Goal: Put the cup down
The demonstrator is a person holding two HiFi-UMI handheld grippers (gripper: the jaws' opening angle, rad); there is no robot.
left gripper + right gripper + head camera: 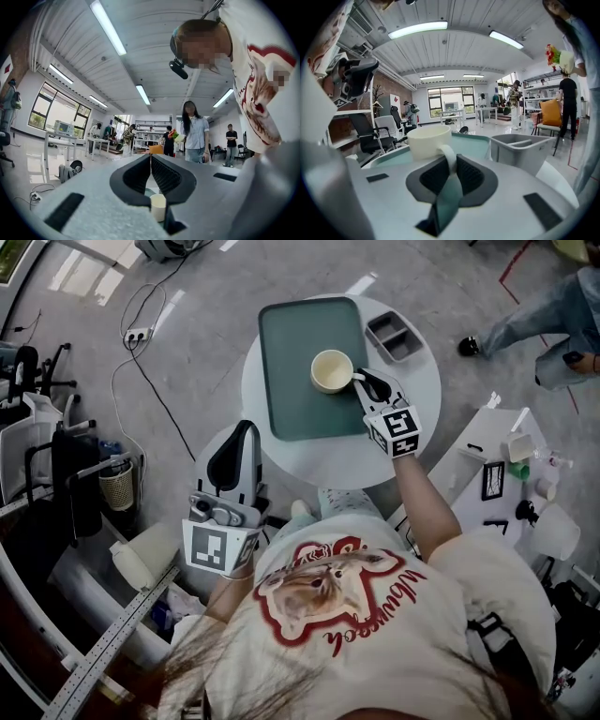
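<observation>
Cup [331,370] lies at 9 o'clock of right tool [364,382], which pinches its handle over tray [291,404]; left tool [242,432], closed and empty, hangs well apart.

The cup [331,370] is a pale cream mug, round and thick-walled, with one loop handle [451,160]. It stands upright, mouth up, and I see nothing inside it. It is over the green tray [291,399], near the tray's right edge, with the handle turned toward me. My right tool [362,382] has its jaws closed on that handle. I cannot tell whether the base touches the tray.
</observation>
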